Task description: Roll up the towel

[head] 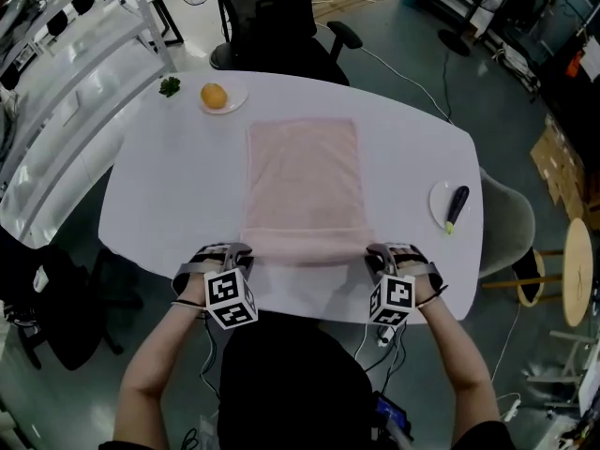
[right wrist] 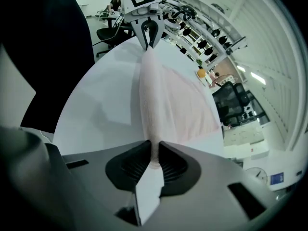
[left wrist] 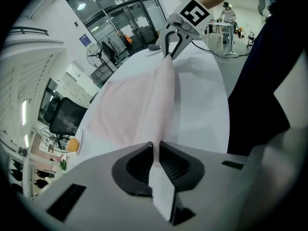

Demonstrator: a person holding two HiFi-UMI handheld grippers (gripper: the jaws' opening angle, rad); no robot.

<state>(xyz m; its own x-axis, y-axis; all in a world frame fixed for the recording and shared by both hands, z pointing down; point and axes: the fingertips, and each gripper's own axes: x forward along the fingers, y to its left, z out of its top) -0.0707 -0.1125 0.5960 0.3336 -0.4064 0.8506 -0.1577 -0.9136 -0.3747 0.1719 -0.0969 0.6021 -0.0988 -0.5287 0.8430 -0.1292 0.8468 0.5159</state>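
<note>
A pale pink towel [head: 302, 181] lies flat along the middle of the white table [head: 150, 204], its near edge bunched into a low fold [head: 305, 248]. My left gripper [head: 246, 256] is shut on the fold's left end, with the cloth [left wrist: 154, 110] pinched between its pads. My right gripper [head: 372, 258] is shut on the fold's right end, the cloth [right wrist: 153, 105] running away from its pads. Each gripper view shows the other gripper [left wrist: 169, 49] [right wrist: 149, 41] at the far end of the raised ridge.
A small plate with an orange fruit [head: 215, 95] and a green sprig [head: 170, 86] sit at the table's far left. A plate [head: 439, 204] with a dark vegetable [head: 457, 205] is at the right edge. An office chair [head: 281, 36] stands behind the table.
</note>
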